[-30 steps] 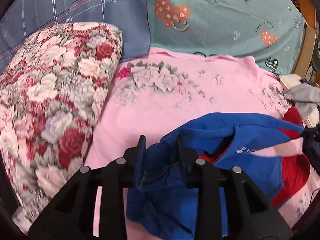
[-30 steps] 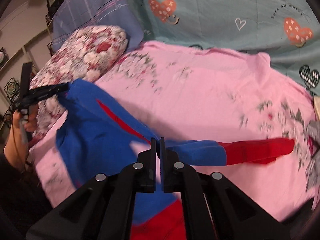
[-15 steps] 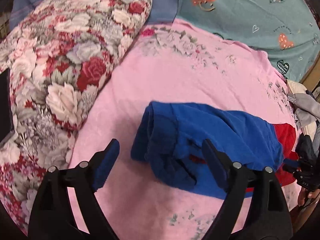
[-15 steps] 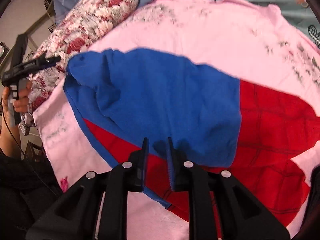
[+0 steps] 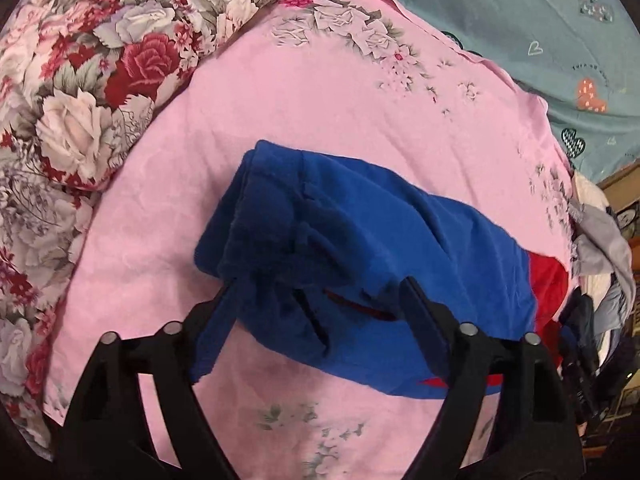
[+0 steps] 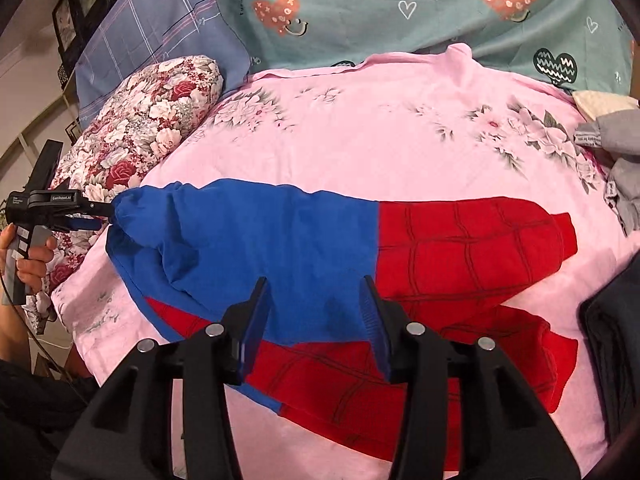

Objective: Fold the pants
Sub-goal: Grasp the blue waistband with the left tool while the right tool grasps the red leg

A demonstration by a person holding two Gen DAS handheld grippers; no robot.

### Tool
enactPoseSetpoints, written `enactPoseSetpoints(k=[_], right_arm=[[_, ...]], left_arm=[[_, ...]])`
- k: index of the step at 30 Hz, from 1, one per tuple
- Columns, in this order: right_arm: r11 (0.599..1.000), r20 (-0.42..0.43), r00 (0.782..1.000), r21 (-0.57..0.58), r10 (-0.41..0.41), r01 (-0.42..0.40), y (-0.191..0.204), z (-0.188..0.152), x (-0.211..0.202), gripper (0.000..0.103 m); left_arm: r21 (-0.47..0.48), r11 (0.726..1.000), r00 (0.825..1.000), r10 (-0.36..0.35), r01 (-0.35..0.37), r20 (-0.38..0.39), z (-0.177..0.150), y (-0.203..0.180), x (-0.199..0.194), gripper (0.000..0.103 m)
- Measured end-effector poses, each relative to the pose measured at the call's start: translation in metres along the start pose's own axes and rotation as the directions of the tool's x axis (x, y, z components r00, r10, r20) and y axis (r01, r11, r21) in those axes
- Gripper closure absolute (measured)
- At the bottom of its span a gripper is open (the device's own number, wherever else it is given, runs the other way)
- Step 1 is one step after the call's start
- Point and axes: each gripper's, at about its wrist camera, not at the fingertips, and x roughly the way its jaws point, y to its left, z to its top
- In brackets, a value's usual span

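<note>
The pants (image 6: 280,248) are blue at the top with red web-pattern legs (image 6: 472,248), and lie folded lengthwise on the pink floral sheet (image 6: 400,140). In the left wrist view the bunched blue waist end (image 5: 320,240) lies between my open fingers. My left gripper (image 5: 316,304) is open right at the waist end; it also shows in the right wrist view (image 6: 60,208) at the pants' left end. My right gripper (image 6: 316,312) is open, hovering over the near edge of the blue part, holding nothing.
A floral pillow (image 6: 152,120) lies at the left of the bed. A teal heart-print sheet (image 6: 400,8) and a blue checked one (image 6: 152,32) lie beyond. Grey clothes (image 6: 620,160) and a dark garment (image 6: 612,340) sit at the right edge.
Both grippers let go of the pants and opened. The pants, lifted a second ago, now lie flat on the sheet. The right gripper has pulled back; the left has closed in on the waist end.
</note>
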Motion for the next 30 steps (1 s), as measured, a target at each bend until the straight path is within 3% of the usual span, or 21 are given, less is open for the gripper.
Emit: enactPoseSetpoints(k=[8,16,17,19,22,26,28,30], right_arm=[[0.998,0.014,0.998,-0.016,-0.064,0.064,-0.011,-0.009,0.0,0.056],[0.997,0.038,0.998,0.051,-0.052,0.05,-0.03,-0.017,-0.007,0.056],[0.997,0.031,0.998,0.049,-0.054,0.052,-0.031,-0.018,-0.005,0.056],[0.996,0.011,0.998,0.059,-0.063,0.062,-0.033,-0.02,-0.001,0.056],[0.988,-0.014,0.996,0.129,-0.087,0.088,-0.043,-0.022,0.006,0.056],[0.964,-0.027,0.988,0.217,-0.152,0.154,-0.058,-0.024,0.0,0.056],[0.944,-0.038,0.98,0.265,-0.193,0.196,-0.068,-0.024,-0.006,0.047],[0.923,-0.057,0.974,0.311,-0.221,0.227,-0.081,-0.024,-0.008,0.046]], left_arm=[[-0.025,0.999,0.998,0.022,-0.024,-0.06,-0.001,-0.014,0.022,0.032],[-0.165,0.986,0.996,-0.007,-0.008,-0.092,0.016,-0.003,0.046,0.032],[-0.175,0.984,0.996,-0.006,-0.01,-0.093,0.016,-0.001,0.047,0.033],[-0.193,0.981,0.996,-0.004,-0.013,-0.09,0.018,0.001,0.049,0.047],[-0.215,0.977,0.996,-0.018,-0.001,-0.087,0.019,0.002,0.045,0.053],[-0.19,0.982,0.998,-0.015,0.005,-0.054,0.02,-0.002,0.034,0.053],[-0.202,0.979,0.998,-0.026,0.015,-0.053,0.021,-0.002,0.037,0.052],[-0.214,0.977,0.998,-0.03,0.017,-0.061,0.02,-0.001,0.043,0.051]])
